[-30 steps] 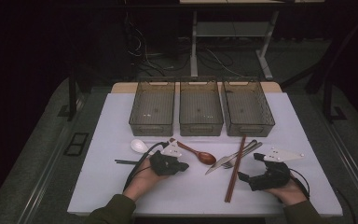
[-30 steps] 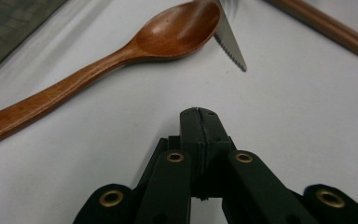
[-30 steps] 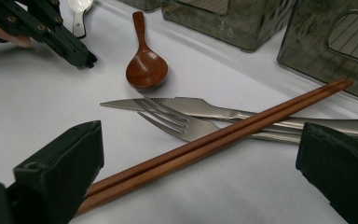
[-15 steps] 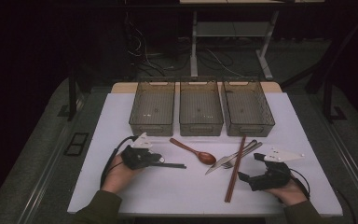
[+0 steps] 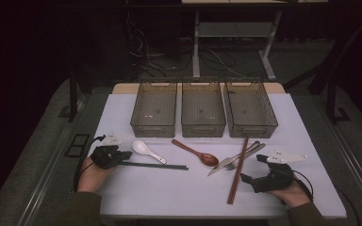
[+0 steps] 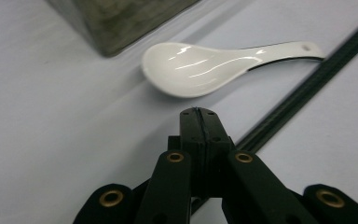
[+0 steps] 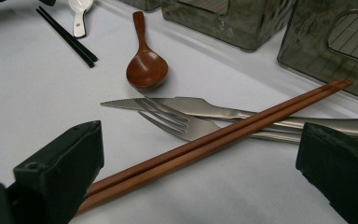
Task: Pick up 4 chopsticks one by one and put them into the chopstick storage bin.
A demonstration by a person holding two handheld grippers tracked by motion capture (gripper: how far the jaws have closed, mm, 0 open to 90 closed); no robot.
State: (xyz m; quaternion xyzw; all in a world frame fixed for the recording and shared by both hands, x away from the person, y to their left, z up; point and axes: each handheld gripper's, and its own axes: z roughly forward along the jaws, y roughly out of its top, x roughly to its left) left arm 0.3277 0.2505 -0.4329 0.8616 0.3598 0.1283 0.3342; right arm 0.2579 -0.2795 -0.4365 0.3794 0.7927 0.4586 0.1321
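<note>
Three empty bins, wooden spoon, knife, fork.

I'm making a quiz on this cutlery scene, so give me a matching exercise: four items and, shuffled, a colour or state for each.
1. left gripper
2. right gripper
3. soup spoon
4. chopsticks between the right jaws

a. white
b. jaws wide open
c. reddish-brown
d. jaws shut

Pairs: 1-d, 2-b, 3-a, 4-c

No readable text, label, brand or number shows on anything here
</note>
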